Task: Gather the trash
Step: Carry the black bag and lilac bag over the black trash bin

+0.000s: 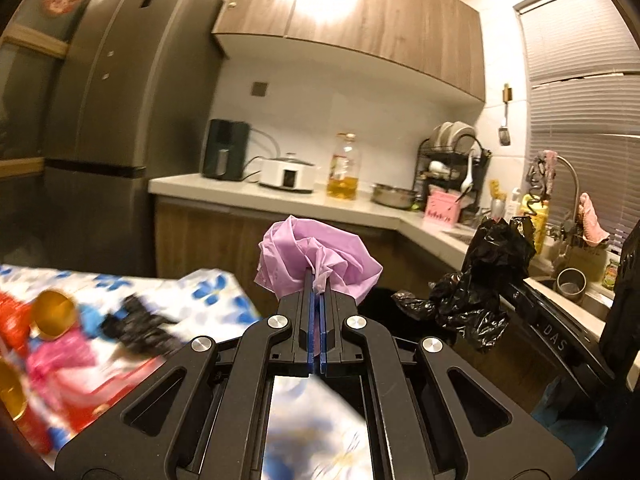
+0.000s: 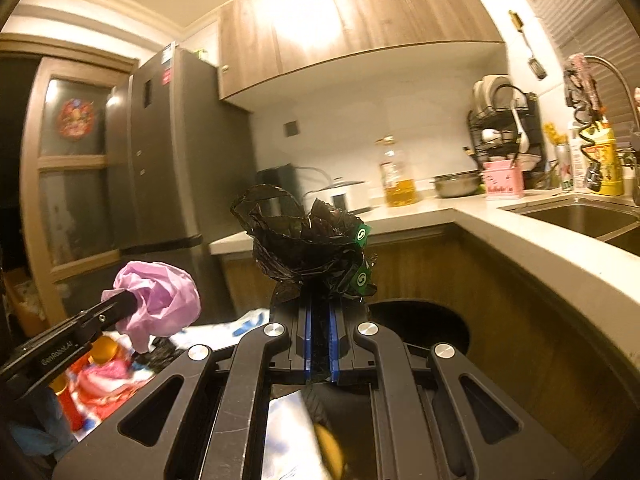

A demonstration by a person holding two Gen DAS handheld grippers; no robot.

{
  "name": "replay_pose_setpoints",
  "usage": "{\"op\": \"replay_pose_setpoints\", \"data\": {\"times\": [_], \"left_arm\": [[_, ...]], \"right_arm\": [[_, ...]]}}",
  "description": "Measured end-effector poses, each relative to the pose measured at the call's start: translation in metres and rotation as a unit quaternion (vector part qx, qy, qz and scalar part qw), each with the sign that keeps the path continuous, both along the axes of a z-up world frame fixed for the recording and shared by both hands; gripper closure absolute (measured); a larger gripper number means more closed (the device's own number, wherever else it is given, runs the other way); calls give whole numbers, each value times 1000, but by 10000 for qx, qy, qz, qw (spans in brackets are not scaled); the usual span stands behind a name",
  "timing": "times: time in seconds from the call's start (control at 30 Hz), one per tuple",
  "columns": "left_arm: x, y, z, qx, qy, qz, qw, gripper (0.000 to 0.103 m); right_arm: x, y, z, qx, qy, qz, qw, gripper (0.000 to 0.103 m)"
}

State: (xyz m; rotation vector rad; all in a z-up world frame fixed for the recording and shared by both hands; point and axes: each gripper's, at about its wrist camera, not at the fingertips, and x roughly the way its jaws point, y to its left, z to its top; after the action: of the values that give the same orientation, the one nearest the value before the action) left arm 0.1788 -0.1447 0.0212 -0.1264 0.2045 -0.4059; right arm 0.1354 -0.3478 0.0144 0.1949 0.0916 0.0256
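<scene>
left gripper (image 1: 319, 280) jaws pinched tight on crumpled pink bag (image 1: 316, 260), raised clear of floral tablecloth (image 1: 208, 292) for carrying. right gripper (image 2: 320, 300) jaws clamped on black bag (image 2: 308, 248), poised over dark bin (image 2: 424, 328), likely for dropping.

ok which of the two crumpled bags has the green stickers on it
The black plastic bag clamped in the right gripper; the pink bag in the left gripper is plain, with no stickers.
</scene>
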Motion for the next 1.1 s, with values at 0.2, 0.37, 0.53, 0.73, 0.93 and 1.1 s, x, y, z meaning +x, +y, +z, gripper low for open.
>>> {"op": "replay_pose_setpoints", "data": {"times": [0.2,0.37,0.53,0.73,0.93,1.1], "left_arm": [[38,-46,-1,17,-3,-325,9995,103],[61,-73,-10,28,113,-504,9987,103],[77,-90,-16,16,156,-702,9974,102],[93,-101,-24,-7,280,-801,9964,102],[106,-106,-33,-23,415,-946,9946,102],[114,-110,-39,-69,521,-992,9937,102]], "right_arm": [[20,-24,0,-15,-69,-279,9996,95],[37,-36,-5,-37,-20,-369,9993,95],[50,-41,-5,-110,-32,-400,9991,95],[65,-47,-11,-119,46,-345,9993,95],[75,-52,-15,-79,55,-338,9994,90],[84,-56,-20,-4,157,-350,9993,81]]}}
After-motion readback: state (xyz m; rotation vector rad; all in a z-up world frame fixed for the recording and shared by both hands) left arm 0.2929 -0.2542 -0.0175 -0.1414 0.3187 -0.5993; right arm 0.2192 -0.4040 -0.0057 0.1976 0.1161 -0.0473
